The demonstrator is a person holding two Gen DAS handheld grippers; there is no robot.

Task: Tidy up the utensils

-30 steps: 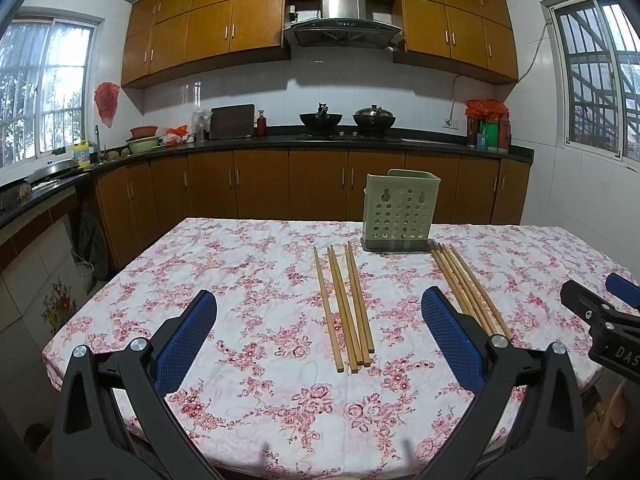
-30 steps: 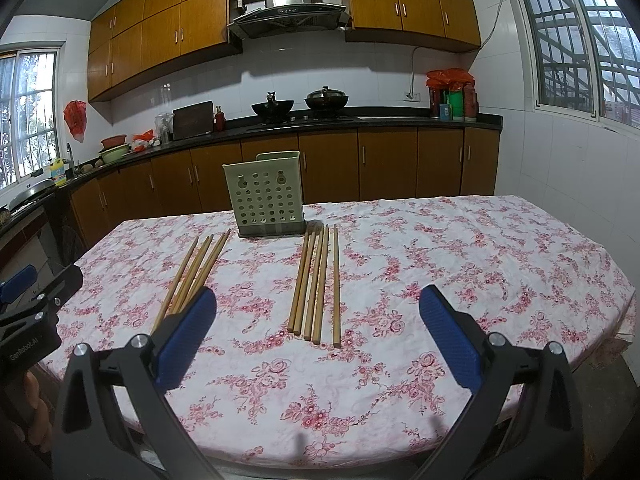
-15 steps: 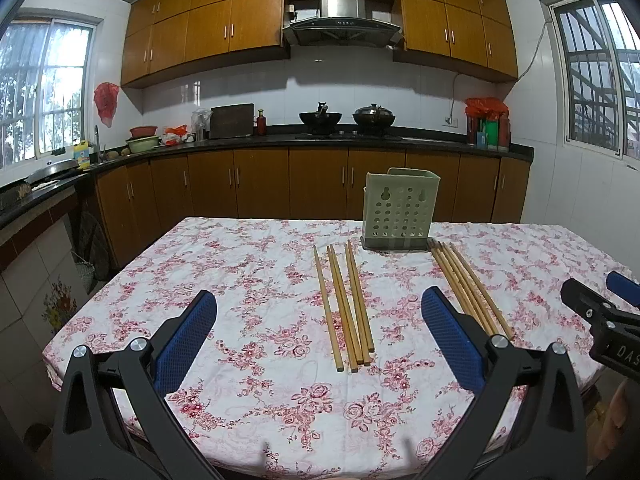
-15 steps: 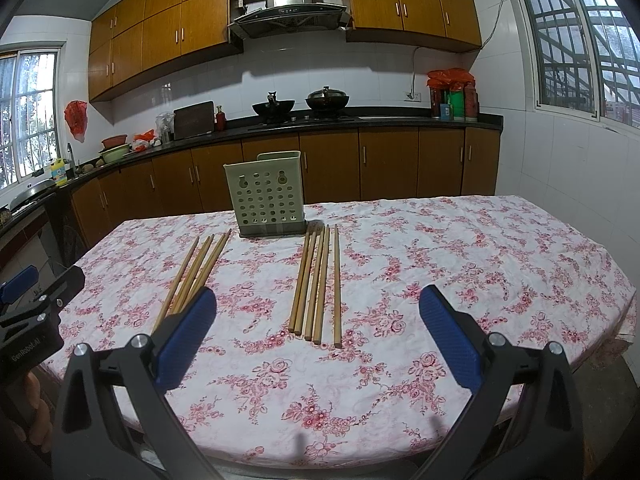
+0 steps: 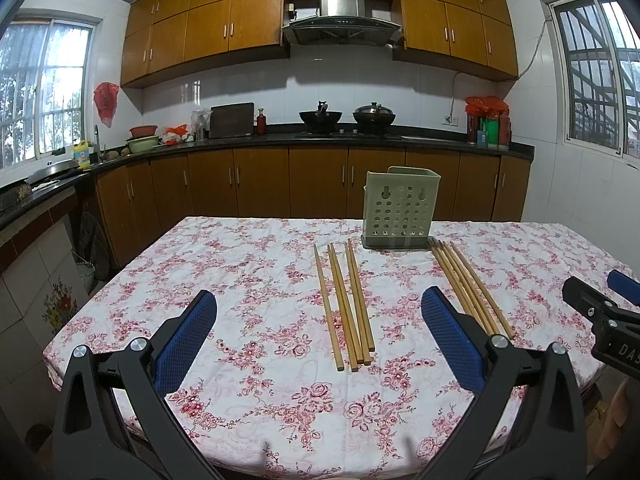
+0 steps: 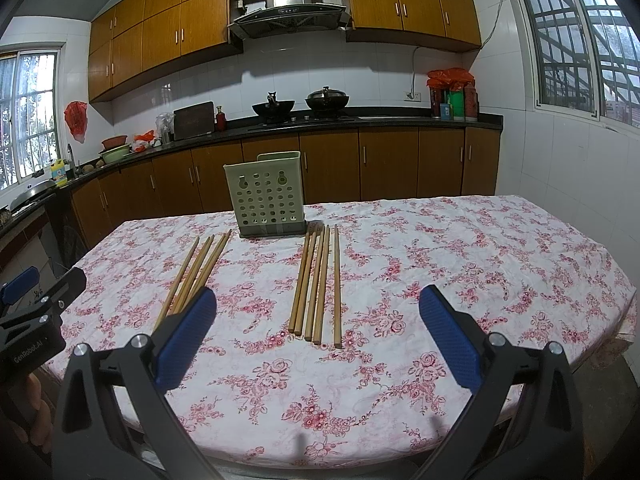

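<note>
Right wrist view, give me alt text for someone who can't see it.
The open right gripper hovers over a floral-clothed table, facing a group of wooden chopsticks lying flat in front of a pale green perforated utensil holder. A second chopstick group lies further left, and the left gripper shows at the left edge.

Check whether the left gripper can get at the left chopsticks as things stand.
Probably yes. The left gripper is open and aimed at the left chopsticks, which lie flat on the tablecloth with nothing between them; the holder stands beyond.
</note>
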